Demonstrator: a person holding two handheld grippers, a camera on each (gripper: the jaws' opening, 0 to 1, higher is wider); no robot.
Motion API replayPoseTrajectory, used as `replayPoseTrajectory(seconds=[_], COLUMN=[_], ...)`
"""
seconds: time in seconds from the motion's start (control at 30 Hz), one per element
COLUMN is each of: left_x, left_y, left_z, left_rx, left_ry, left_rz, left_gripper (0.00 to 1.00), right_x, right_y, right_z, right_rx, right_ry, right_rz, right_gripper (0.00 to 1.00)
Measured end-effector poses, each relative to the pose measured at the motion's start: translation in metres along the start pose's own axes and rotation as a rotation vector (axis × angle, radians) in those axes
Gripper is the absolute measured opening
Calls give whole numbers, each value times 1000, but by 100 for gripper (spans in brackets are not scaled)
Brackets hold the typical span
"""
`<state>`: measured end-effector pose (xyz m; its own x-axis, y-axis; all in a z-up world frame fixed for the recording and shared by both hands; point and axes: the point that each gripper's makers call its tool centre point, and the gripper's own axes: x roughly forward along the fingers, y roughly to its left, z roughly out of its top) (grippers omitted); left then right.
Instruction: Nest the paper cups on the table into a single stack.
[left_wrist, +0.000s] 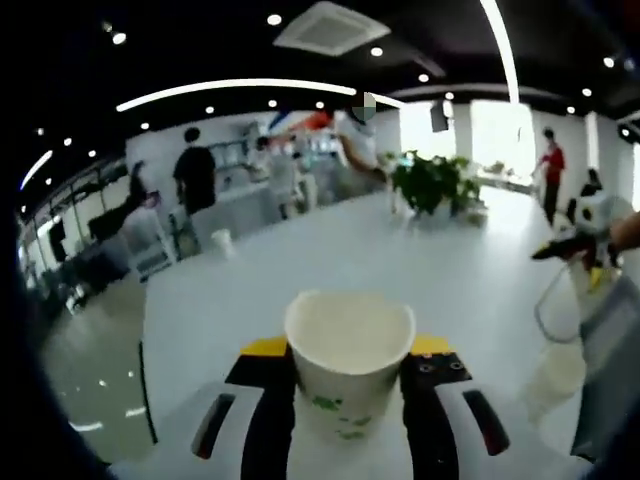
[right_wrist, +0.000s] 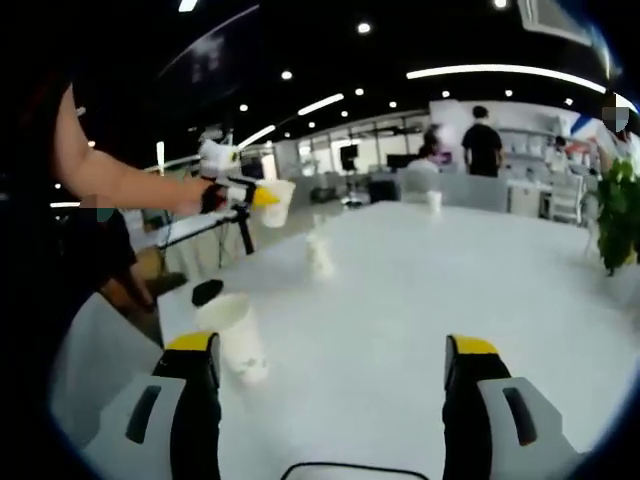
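1. White and glossy, the long table (right_wrist: 420, 300) runs away through an open office hall with a dark ceiling, round spot lamps and long light strips; people stand at the far end, and a leafy green plant (left_wrist: 434, 182) sits on the table's far part.
2. Its top is smooth and mirrors the lamps faintly. The paper cups are white, tapered and round-rimmed; the gripper jaws are black with yellow tips on white bodies.
3. Left gripper (left_wrist: 350, 375): its jaws pinch a paper cup (left_wrist: 350, 350) from both sides. This held cup stands upright with its mouth open upward, its rim slightly dented, and a small green print low on its wall.
4. Right gripper (right_wrist: 333, 360): its jaws are spread wide with bare table between them.
5. In the right gripper view, a second cup (right_wrist: 235, 335) stands on the table just beside the near jaw's outer side, another cup (right_wrist: 319, 255) stands farther off mid-table, and a far cup (right_wrist: 433, 200) stands near the table's end.
6. In that same view the left gripper hangs above the table's edge, well apart from these cups, carrying its cup.
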<state>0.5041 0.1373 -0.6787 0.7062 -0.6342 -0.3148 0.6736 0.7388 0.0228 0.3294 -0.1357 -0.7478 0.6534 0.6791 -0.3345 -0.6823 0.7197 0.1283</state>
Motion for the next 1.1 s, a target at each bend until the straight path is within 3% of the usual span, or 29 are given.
replayPoseTrajectory(seconds=[0.1,0.17,0.6,0.83,1.1], left_x=[-2,-3,0,-1,-2], left_y=[-2,-4,-19,-26,-35], left_z=[13,17,16,14,18], left_rx=[-59,-60,-9,-31,-28], left_ry=[-69,-83,-80,-82,-88], left_rz=[14,20,-1,-20,-40], left_gripper=[39,39,39,39,39], right_x=[1,1,0,0,-2], right_y=[1,1,-1,0,-5], right_z=[0,1,1,0,4], right_rx=[1,-1,-35,-67,-92], right_ry=[-2,-1,0,13,16], right_rz=[2,3,-5,5,9], right_gripper=[92,92,94,100,100])
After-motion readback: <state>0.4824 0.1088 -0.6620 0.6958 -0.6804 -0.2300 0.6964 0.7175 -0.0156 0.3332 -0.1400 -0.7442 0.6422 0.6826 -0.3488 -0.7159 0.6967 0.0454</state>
